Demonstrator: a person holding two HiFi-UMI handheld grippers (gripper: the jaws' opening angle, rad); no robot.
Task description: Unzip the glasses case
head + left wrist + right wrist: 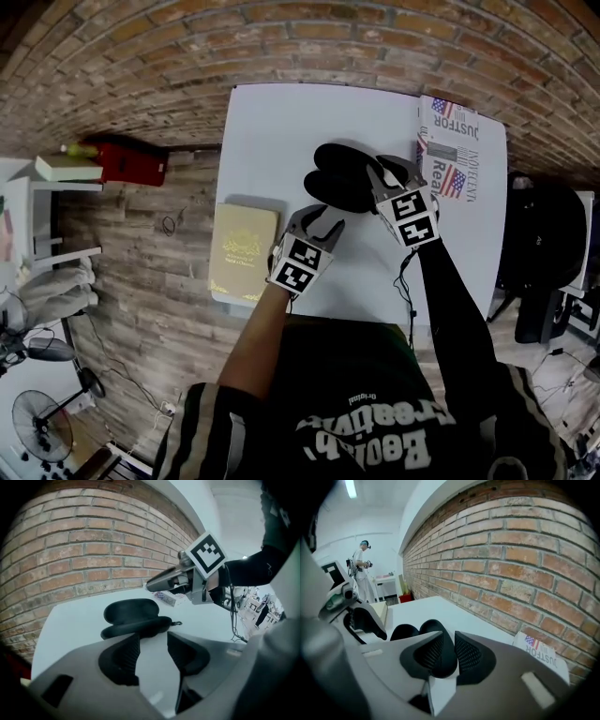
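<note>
The black glasses case [339, 178] lies in the middle of the white table [272, 141] with its lid raised, the two shells apart. Seen from the left gripper view, the case [133, 618] shows its zipper pull [177, 623] sticking out at the right end. My left gripper [323, 221] is open just in front of the case, its jaws [152, 651] wide apart with nothing between them. My right gripper [384, 174] is at the case's right end. Its jaws [452, 651] stand a narrow gap apart, and the case's dark shell [433, 626] shows through the gap.
A tan book [242, 251] lies at the table's left front edge. A flag-printed box [450, 150] lies along the right edge. A brick wall runs behind the table. A red box [131, 161] stands on the floor to the left, and a person [361, 566] stands far off.
</note>
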